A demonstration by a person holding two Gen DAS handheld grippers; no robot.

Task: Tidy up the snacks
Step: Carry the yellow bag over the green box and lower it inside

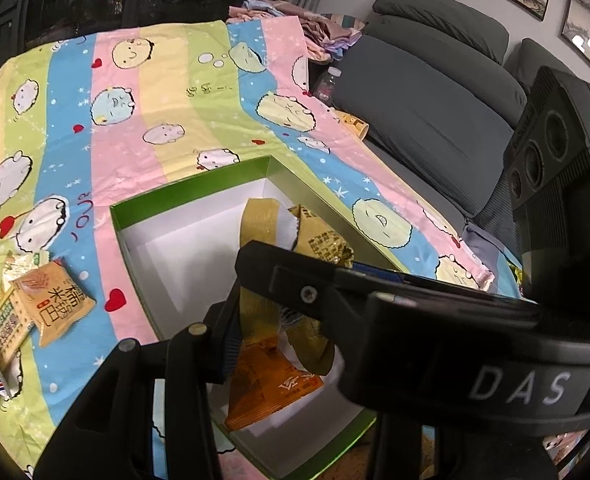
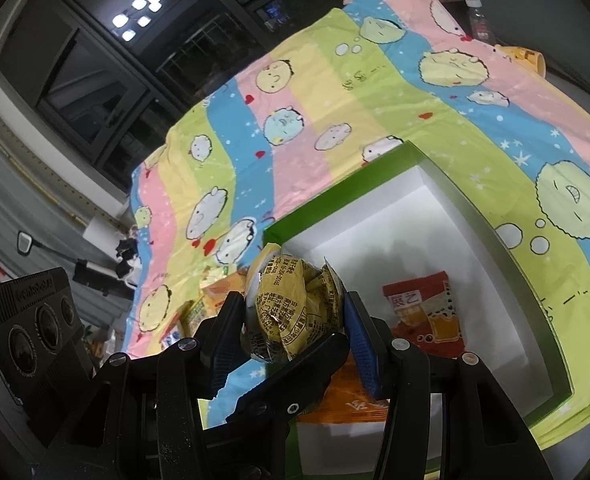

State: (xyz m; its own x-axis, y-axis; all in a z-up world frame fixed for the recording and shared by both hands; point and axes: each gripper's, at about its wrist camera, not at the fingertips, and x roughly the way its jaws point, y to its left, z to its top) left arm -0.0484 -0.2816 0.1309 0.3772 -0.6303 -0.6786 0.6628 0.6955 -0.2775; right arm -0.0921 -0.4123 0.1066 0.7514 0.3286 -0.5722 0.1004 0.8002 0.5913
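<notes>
A white box with a green rim (image 1: 191,188) (image 2: 335,196) lies on a striped cartoon cloth. In it are an orange packet (image 1: 271,388) (image 2: 355,400) and a red packet (image 2: 427,312). Over the box's near end, my right gripper (image 2: 291,320) is shut on a crumpled yellow snack packet (image 2: 295,312) (image 1: 319,240), both blue pads pressing on it. My left gripper (image 1: 279,320) grips the same packet from below; its left pad touches the wrapper and its right finger is hidden behind the right gripper's body. One of its fingers (image 2: 287,376) crosses under the packet.
Several loose snack packets (image 1: 51,300) (image 2: 215,292) lie on the cloth left of the box. A grey sofa (image 1: 435,112) stands to the right, with a bottle (image 1: 329,80) (image 2: 479,16) and a yellow cup (image 1: 355,124) (image 2: 527,58) at the cloth's edge. Clothes (image 1: 295,12) are piled at the far end.
</notes>
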